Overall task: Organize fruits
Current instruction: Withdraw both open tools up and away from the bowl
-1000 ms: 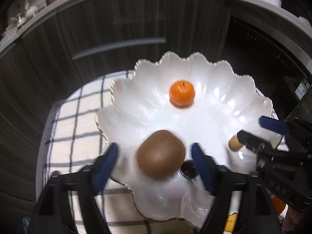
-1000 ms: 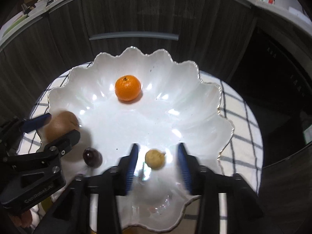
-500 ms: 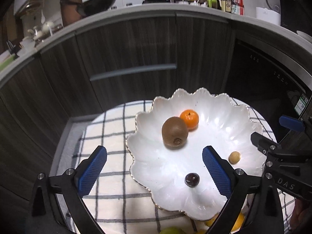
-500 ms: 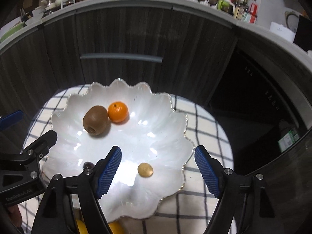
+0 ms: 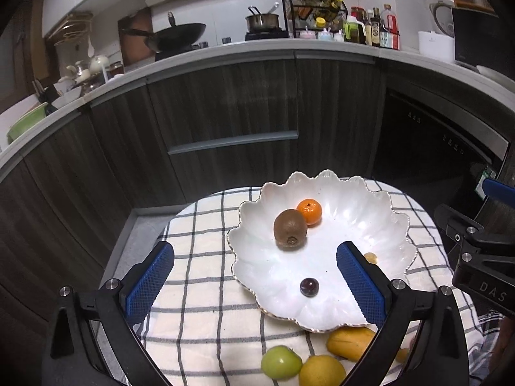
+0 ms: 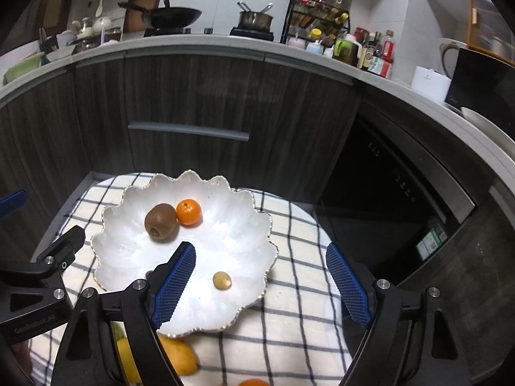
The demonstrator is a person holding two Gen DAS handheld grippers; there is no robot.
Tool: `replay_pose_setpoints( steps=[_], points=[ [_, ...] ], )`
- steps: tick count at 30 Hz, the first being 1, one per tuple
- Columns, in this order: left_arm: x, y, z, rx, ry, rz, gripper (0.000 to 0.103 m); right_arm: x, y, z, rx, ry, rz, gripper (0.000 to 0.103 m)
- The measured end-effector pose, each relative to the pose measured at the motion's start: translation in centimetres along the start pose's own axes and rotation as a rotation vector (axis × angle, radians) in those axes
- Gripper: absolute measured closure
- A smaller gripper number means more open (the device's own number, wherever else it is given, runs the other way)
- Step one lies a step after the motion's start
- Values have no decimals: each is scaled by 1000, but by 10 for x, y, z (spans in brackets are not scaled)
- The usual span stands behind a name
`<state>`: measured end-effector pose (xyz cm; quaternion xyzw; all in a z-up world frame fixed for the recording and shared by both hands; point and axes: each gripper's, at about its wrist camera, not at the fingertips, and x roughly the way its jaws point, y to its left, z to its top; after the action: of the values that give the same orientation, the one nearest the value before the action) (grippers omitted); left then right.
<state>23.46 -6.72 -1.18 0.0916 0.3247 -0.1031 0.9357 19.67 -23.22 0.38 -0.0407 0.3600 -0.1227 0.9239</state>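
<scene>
A: White scalloped porcelain, gold-rimmed: a wide shallow dish (image 5: 379,215) is seen on a black-checked cloth (image 5: 206,225) over the bench. A brown kiwi (image 5: 289,229) is touched by a small orange mandarin (image 5: 309,211); a dark grape (image 5: 309,287) and a small tan fruit (image 6: 221,280) lie apart nearer the front rim.

B: And what is left outside the dish?

A: A green round fruit (image 5: 280,362), a yellow lemon-like fruit (image 5: 322,371) and an orange-yellow mango (image 5: 352,342) are found on the cloth, below the near rim and close under the left tongs (image 5: 254,284). The mango's long axis is laid roughly crosswise.

B: The tongs?

A: The left tongs are spread wide and still opening, nothing held. The right tongs (image 6: 264,286) are opening too, empty. The left is judged nearer the green fruit.
</scene>
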Motion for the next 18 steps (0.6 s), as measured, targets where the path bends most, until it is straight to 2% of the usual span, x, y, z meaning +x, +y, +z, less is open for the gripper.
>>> replay_pose_setpoints(
  steps=[9,18],
  points=[
    [-36,-5,-17,-47,-31,54,0,-25,-16,-20,51,-1,9,19],
    [-38,-21,-51,-48,15,55,0,-19,-28,-58,83,70,7,19]
  ],
)
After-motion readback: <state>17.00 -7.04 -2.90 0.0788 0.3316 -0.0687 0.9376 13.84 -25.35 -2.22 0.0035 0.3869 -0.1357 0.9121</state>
